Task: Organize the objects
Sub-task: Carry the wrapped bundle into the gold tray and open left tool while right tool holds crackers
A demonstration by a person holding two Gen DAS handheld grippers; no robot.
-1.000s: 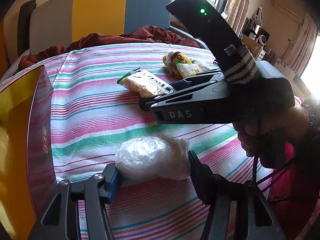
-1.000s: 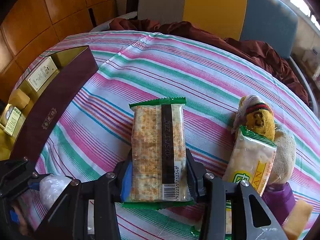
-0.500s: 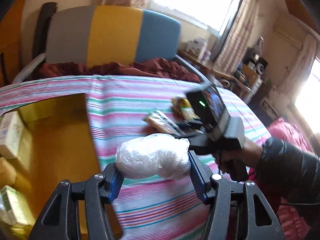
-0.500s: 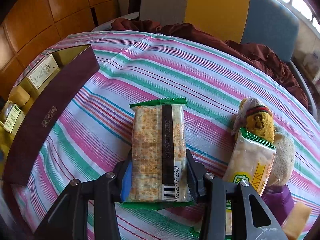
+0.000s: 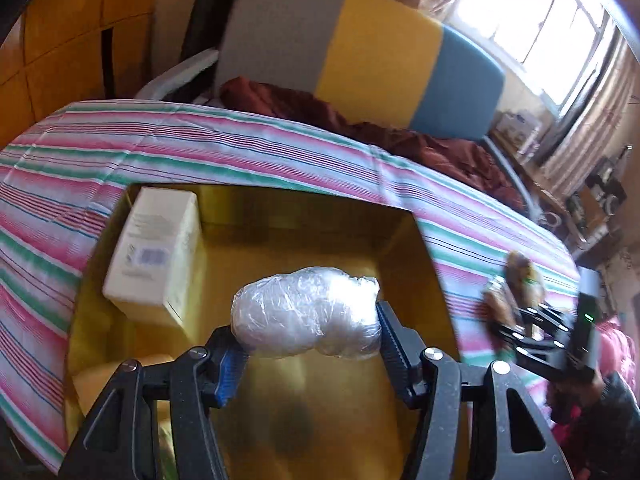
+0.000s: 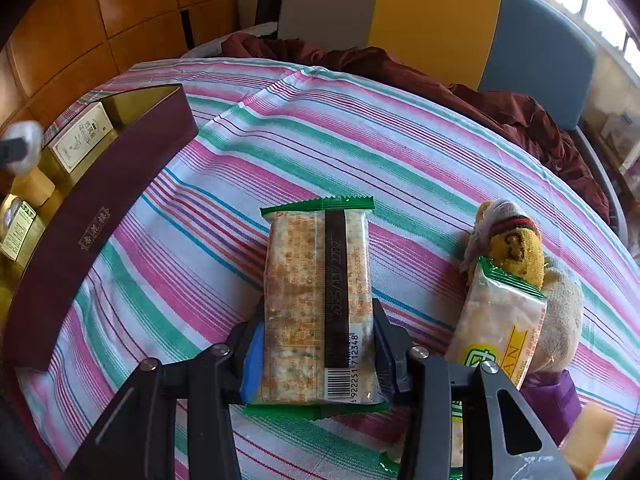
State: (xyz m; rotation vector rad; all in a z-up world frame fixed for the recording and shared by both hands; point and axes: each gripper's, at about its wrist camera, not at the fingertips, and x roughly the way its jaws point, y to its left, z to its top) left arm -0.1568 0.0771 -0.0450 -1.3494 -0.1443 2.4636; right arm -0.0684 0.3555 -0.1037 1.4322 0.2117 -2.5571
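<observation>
My left gripper (image 5: 306, 334) is shut on a white plastic-wrapped bundle (image 5: 306, 314) and holds it above the open gold-lined box (image 5: 404, 248). The bundle also shows at the far left of the right wrist view (image 6: 24, 146). My right gripper (image 6: 316, 354) is shut on a green-edged cracker packet (image 6: 318, 300) that lies over the striped tablecloth (image 6: 360, 140). The dark red box wall (image 6: 100, 216) stands to its left. The right gripper also appears at the right of the left wrist view (image 5: 532, 328).
A white carton (image 5: 154, 250) lies in the box's far left corner; small boxes (image 6: 82, 136) lie inside too. A second cracker packet (image 6: 500, 324), a yellow knitted toy (image 6: 516, 246), a purple item (image 6: 554, 394) and a yellow block (image 6: 590, 434) lie at the right. A chair (image 6: 436, 16) stands behind.
My left gripper has swung left and up with the bundle, from the tablecloth to above the open box. My right gripper stays on the cracker packet, hardly moved.
</observation>
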